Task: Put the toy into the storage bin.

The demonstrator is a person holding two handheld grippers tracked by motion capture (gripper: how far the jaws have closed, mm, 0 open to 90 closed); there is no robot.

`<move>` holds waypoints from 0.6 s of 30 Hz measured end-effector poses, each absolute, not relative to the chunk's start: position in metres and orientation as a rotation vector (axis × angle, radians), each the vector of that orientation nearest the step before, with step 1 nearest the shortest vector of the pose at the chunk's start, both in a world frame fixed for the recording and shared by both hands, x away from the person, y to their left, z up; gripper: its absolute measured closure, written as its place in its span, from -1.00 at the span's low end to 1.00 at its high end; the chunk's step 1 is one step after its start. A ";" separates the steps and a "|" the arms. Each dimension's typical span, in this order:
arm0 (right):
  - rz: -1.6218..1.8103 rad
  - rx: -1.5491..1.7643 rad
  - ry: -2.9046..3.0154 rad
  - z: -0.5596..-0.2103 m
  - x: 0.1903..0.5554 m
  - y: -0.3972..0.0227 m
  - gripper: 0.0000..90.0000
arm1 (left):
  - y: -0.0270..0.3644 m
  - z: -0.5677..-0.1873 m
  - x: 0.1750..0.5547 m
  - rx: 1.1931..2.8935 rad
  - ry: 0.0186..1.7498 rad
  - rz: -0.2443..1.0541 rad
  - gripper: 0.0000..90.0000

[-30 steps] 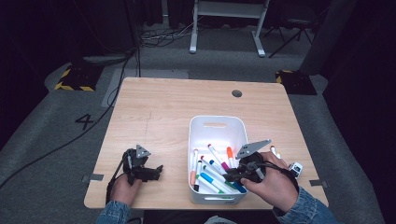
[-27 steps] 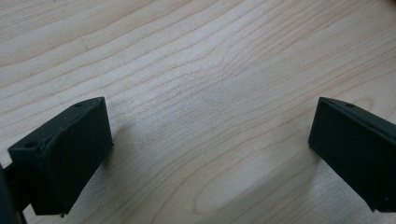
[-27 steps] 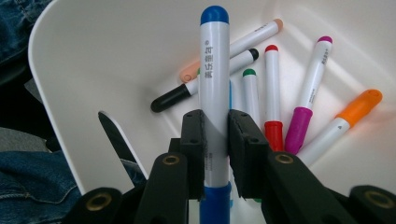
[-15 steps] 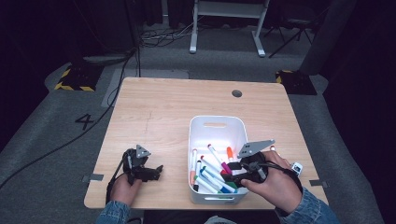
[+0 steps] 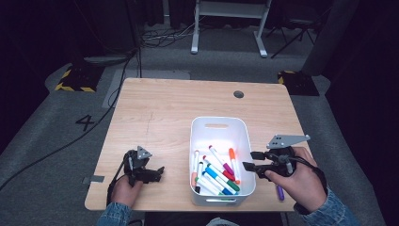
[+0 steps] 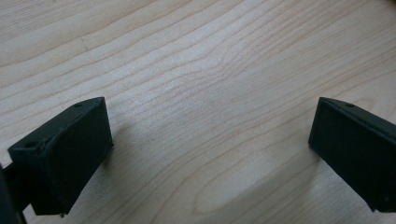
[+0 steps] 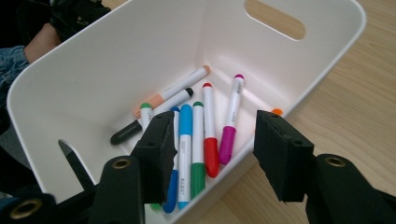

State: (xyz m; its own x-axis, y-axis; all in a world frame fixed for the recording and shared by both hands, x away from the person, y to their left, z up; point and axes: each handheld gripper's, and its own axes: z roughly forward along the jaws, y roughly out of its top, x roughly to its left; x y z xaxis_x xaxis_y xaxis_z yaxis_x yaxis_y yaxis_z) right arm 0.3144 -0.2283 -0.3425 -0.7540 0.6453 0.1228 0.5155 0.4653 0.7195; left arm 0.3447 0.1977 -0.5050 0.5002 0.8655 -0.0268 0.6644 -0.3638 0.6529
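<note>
Right gripper view — markers (image 7: 201, 140) in bin (image 7: 93, 70) ahead of empty hand-held gripper (image 7: 212, 149).

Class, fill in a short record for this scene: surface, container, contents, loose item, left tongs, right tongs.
surface: wooden table
container: white bin with handle slots
contents: coloured markers lying loose inside
loose item: purple marker on the table by the right hand
left tongs: open, over bare wood, nothing between the jaws
right tongs: jaws have just been opening, nothing between them, at the bin's rim
</note>
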 end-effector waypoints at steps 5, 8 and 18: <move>1.148 1.071 2.505 -0.344 0.317 -0.245 0.12 | 0.197 -0.505 0.345 2.141 1.247 0.427 -1.00; 1.145 1.105 2.483 -0.346 0.319 -0.254 0.15 | 0.197 -0.505 0.345 2.142 1.246 0.428 -1.00; 1.072 1.231 2.417 -0.363 0.325 -0.286 0.22 | 0.198 -0.505 0.345 2.142 1.247 0.431 -1.00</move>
State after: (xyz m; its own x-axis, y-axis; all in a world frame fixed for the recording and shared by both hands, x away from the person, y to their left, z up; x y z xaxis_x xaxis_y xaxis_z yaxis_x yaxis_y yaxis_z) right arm 0.3251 -0.2863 -0.3626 -0.6230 0.7728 0.1210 0.6084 0.3815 0.6959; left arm 0.3452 0.1975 -0.5050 0.5022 0.8643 -0.0266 0.6635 -0.3654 0.6528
